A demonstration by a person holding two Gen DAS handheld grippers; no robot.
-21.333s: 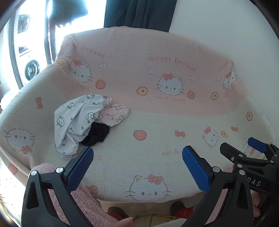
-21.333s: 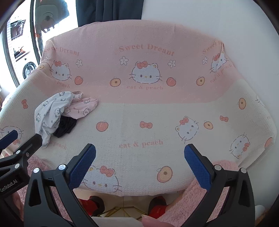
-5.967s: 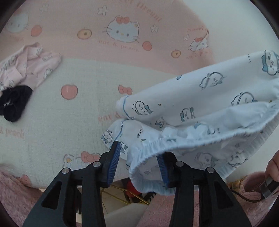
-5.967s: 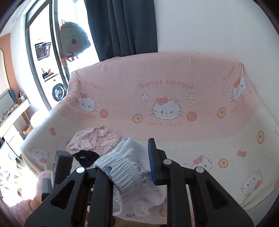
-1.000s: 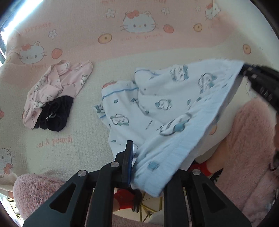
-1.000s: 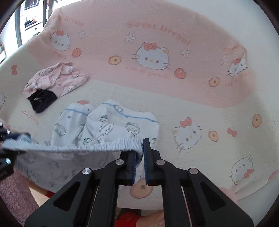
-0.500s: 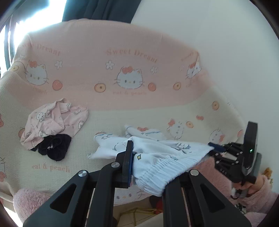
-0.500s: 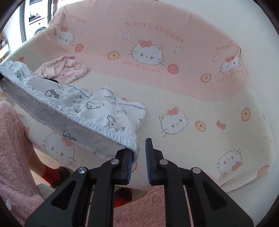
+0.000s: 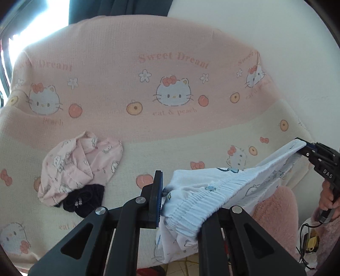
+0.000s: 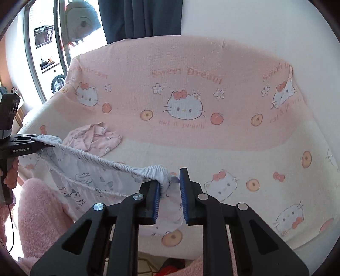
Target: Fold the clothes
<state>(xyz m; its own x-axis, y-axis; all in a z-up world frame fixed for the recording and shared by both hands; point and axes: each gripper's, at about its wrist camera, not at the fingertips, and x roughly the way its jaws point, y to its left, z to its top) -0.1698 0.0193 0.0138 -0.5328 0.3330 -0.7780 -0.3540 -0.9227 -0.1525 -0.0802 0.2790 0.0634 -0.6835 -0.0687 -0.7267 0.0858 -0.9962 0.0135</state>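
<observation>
White pants with blue cartoon prints [image 9: 212,191] hang in the air in front of the sofa, their elastic waistband [image 10: 95,160] pulled taut between my two grippers. My left gripper [image 9: 180,199] is shut on one end of the waistband, and the bunched fabric hides its right finger. The right wrist view shows that gripper [image 10: 31,140] at the far left. My right gripper [image 10: 170,184] is shut on the other end, with a thick fold bunched between its blue pads. It shows as the black gripper [image 9: 303,147] at the right of the left wrist view.
A crumpled pink garment [image 9: 80,167] and a small black one [image 9: 85,199] lie on the left of the sofa's pink and cream cat-print cover [image 9: 170,131]. A person's fluffy pink sleeve [image 10: 40,212] and hand [image 9: 327,197] are close by. Window and dark curtain [image 10: 140,17] behind.
Both grippers have risen and tilted up. The pants have come up off the sofa seat and hang by the stretched waistband. The right pads stand wider apart around a thicker fold.
</observation>
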